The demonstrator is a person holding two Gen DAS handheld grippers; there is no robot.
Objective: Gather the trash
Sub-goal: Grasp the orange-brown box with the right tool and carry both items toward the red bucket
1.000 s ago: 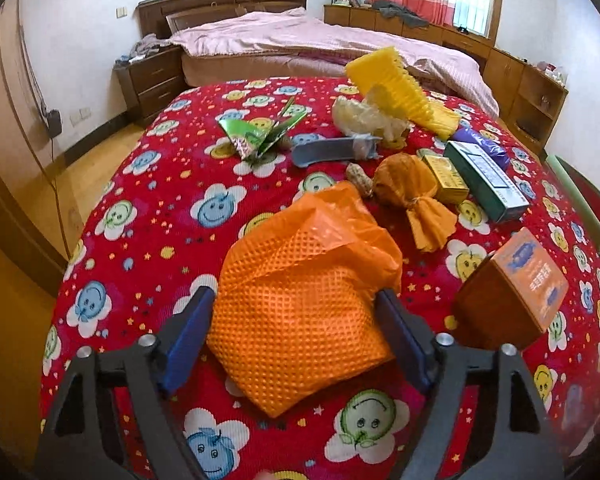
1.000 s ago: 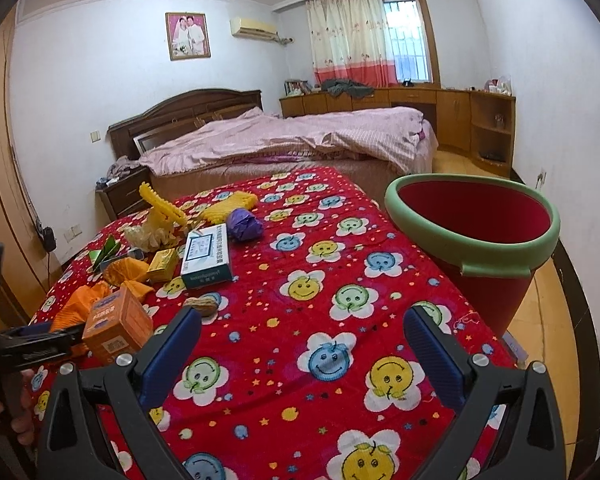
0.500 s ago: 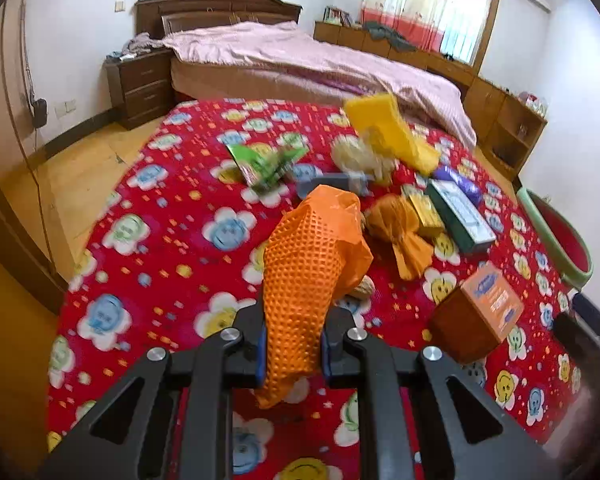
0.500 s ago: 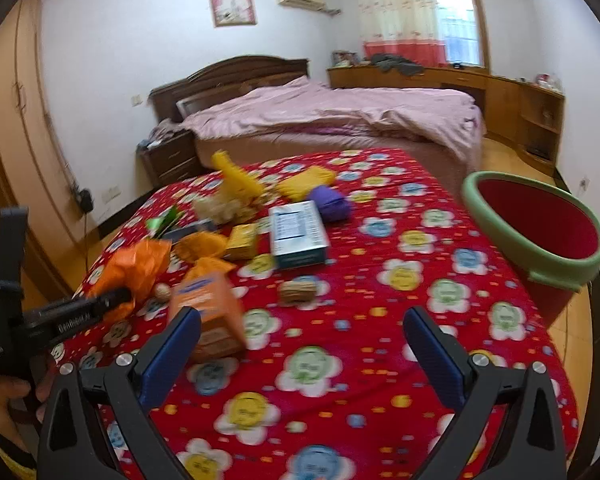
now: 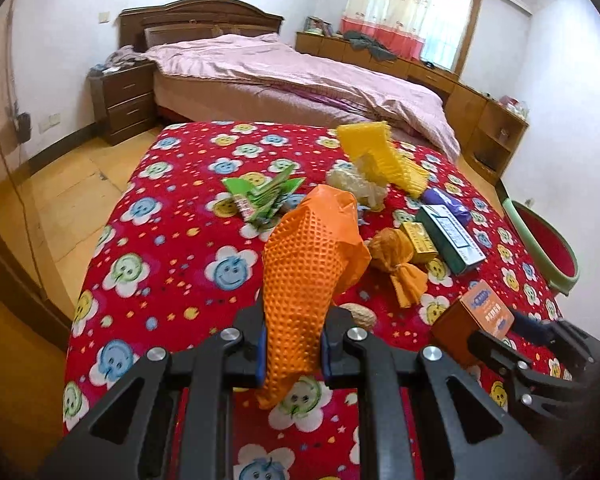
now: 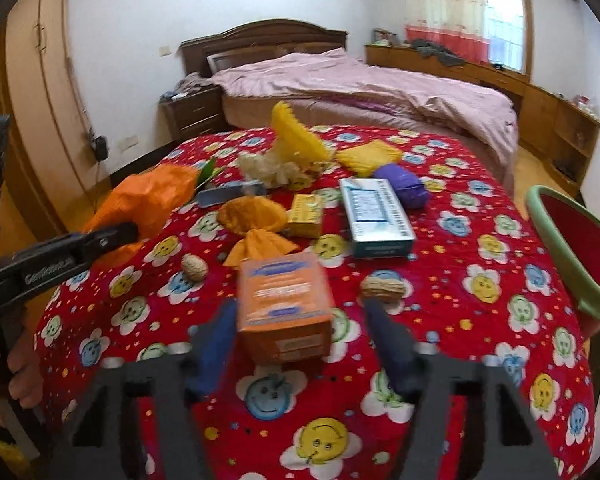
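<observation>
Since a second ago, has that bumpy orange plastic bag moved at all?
Yes. The bumpy orange plastic bag lay flat on the red smiley-flower tablecloth; now it is pinched in the left gripper and lifted off it.

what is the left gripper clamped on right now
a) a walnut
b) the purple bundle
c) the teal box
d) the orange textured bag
d: the left gripper has its pads pressed shut on the orange textured bag, which hangs lifted off the red cloth.
</observation>
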